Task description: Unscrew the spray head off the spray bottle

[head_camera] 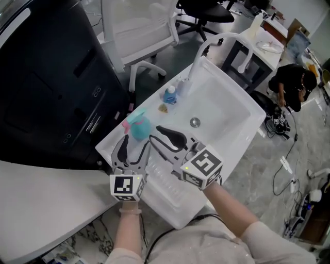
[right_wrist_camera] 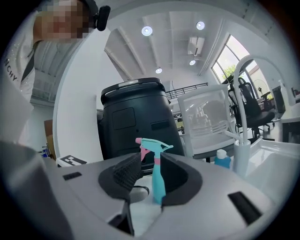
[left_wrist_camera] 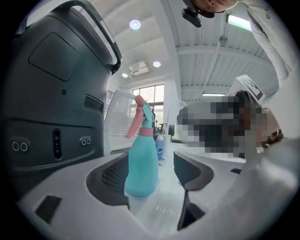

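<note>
Your left gripper point(head_camera: 136, 143) stands wide and your right gripper point(head_camera: 154, 133) narrow, both empty. Only the head view places the spray bottle point(head_camera: 139, 127) on the sink point(head_camera: 227, 103) rim, just past their tips.

A white sink point(head_camera: 232, 103) runs slantwise across the middle of the head view, its round drain point(head_camera: 194, 122) near the basin's centre. A white arched faucet point(head_camera: 227, 35) rises at the sink's 12 o'clock end. At 7 o'clock from the faucet's foot stands a small blue bottle point(head_camera: 170, 95) with a white cap, and a yellowish scrap point(head_camera: 163, 108) lies just beside it, too small to identify. A large dark machine point(head_camera: 46, 87) fills the 9 to 11 o'clock side. A white chair point(head_camera: 139, 26) stands at 12 o'clock, with a black office chair point(head_camera: 203, 10) beyond. At 2 o'clock a person point(head_camera: 291, 82) in dark clothes crouches on the floor, cables point(head_camera: 289, 149) trailing nearby.
</note>
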A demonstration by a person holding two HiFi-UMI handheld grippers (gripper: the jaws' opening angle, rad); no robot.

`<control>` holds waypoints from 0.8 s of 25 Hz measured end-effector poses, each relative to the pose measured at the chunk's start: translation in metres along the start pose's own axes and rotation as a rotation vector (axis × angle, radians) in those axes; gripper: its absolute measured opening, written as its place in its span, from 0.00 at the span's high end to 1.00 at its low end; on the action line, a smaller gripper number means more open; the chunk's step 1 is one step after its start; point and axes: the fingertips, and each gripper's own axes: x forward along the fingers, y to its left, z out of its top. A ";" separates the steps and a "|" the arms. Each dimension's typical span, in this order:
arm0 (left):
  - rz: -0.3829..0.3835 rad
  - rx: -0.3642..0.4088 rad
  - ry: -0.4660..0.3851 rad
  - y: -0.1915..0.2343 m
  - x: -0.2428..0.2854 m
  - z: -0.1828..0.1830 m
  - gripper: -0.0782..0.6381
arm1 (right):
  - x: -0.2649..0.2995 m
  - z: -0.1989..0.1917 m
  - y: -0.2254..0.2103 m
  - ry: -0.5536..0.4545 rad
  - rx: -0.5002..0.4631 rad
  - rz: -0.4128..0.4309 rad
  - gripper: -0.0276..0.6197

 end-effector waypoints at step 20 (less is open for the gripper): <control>0.105 0.198 0.134 0.010 0.058 -0.011 0.44 | 0.030 0.018 -0.012 0.042 0.009 0.198 0.69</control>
